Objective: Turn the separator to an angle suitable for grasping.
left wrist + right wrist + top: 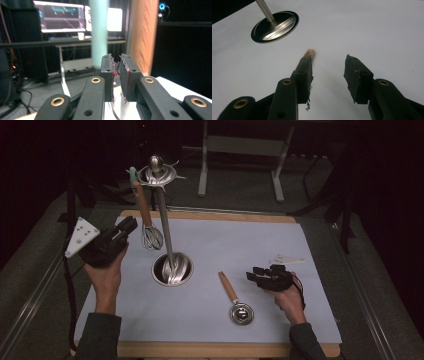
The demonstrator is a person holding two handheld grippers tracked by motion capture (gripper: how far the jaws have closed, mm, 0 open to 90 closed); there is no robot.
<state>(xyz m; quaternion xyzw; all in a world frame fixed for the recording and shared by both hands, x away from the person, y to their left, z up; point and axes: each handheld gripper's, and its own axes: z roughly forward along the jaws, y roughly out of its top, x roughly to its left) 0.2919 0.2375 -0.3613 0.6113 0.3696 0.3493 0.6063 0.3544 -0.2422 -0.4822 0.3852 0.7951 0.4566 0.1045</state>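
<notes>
high view: a white mat (260, 250) on a wooden board is shown, with a tall chrome utensil stand (165, 220) rising from a round metal base (172, 269). a wire whisk with a wooden handle and mint-green tip (145, 212) is hung from the stand's top ring. the left gripper (127, 226) is held just left of the whisk; in the left gripper view (116, 75) its jaws are seen almost closed with only a thin gap between them, gripping nothing, the whisk handle close behind them. a small metal strainer with a wooden handle (235, 300) is laid flat on the mat, right of the base. the right gripper (257, 276) is held just beside it, jaws spread apart and empty; in the right gripper view (328, 72) the strainer's handle tip (310, 53) is seen beyond one jaw.
</notes>
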